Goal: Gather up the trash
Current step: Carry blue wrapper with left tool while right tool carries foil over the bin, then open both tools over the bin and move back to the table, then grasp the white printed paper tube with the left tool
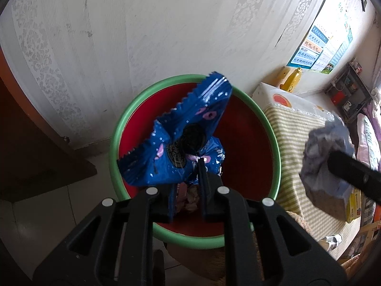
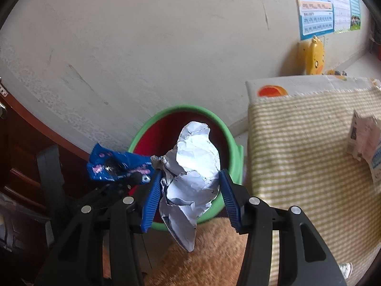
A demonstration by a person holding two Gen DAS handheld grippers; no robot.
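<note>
My left gripper is clamped tight on a blue snack wrapper, which sticks up above the open mouth of the bin, a round one with a green rim and red inside, standing on the floor against the pale wall. From the right wrist view the same wrapper hangs at the bin's left edge. My right gripper holds a crumpled ball of white paper between its blue pads, the jaws about half spread around it, and the paper sits in front of the bin's mouth (whether it is directly over the opening I cannot tell). In the left wrist view that paper shows off to the right, over the striped green-and-cream cloth. On the cloth at the far right lies another crumpled paper piece. A yellow duck-shaped toy stands by the wall beneath a poster.
</note>
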